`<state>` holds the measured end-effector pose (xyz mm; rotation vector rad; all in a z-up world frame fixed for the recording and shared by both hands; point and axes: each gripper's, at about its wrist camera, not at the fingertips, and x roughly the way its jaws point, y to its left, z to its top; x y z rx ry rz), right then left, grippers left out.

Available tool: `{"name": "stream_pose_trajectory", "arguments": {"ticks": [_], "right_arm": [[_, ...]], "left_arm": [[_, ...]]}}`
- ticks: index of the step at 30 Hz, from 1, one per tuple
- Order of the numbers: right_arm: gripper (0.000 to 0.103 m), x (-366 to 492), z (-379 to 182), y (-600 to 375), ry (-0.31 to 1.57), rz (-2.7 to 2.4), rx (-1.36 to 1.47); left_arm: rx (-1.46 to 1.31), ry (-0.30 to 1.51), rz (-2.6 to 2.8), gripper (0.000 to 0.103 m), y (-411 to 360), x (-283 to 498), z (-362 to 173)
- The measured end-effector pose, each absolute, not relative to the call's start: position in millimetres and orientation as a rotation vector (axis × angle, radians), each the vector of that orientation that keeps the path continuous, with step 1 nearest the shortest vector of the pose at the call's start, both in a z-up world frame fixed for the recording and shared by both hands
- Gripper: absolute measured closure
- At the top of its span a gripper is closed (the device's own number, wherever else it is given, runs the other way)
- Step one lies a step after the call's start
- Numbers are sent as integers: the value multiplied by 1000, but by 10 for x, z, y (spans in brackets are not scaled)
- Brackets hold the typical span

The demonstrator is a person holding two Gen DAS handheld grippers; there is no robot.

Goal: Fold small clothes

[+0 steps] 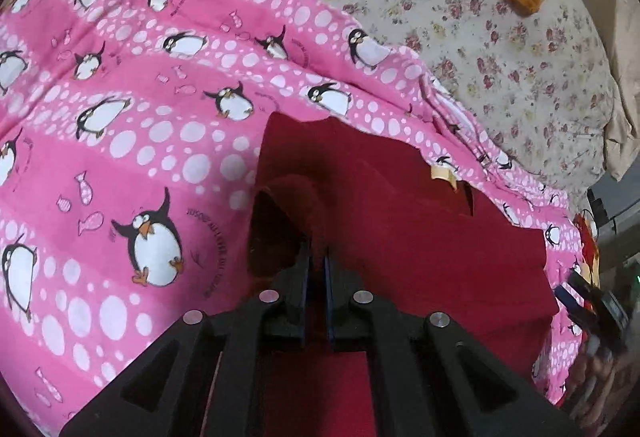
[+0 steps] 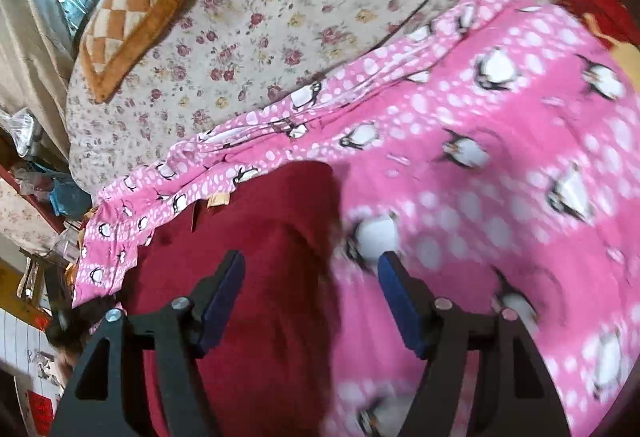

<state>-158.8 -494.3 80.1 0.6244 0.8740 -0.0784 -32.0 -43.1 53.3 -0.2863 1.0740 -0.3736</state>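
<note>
Dark red garment (image 1: 420, 229) lying on pink penguin-print sheet (image 1: 132, 141), frame centre. Left hand-held gripper (image 1: 318, 257) pinching garment fold, jaws together. Right hand-held gripper (image 2: 312, 273) hovering, jaws apart, gripping nothing.

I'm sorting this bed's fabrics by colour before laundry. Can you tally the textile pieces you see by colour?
Dark red garment: 1
Pink penguin-print sheet: 1
Cream floral bedspread: 1
Orange checked cushion: 1
Total: 4
</note>
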Motion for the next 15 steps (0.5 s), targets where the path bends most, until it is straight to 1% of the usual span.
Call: {"name": "stream_pose_trajectory", "arguments": {"ticks": [4,6,7,8,9,11,13,15], "right_arm": [[28,-1101,550,-4895,945,-44,659],[44,-917,460,-4840,980,-14,637],[63,-896,470,-4825,974,-26,604],[72,-906,511,-4839,949,-50,563],[74,-932,539,-4900,913,-90,542],[76,-956,485,-5062,921,-210,527],[75,-1022,393,-5214,954,-234,588],[74,-1183,474,-5235,930,-185,644]], "left_arm": [[-260,1020,-440,103,-545,-344,634],[-239,1010,-460,103,-570,-389,626],[-236,1014,-463,103,-588,-363,611],[-239,1023,-469,103,-612,-356,586],[-249,1037,-478,103,-614,-349,545],[-259,1060,-476,102,-632,-318,490],[-262,1058,-466,101,-637,-304,488],[-262,1055,-463,101,-633,-314,498]]}}
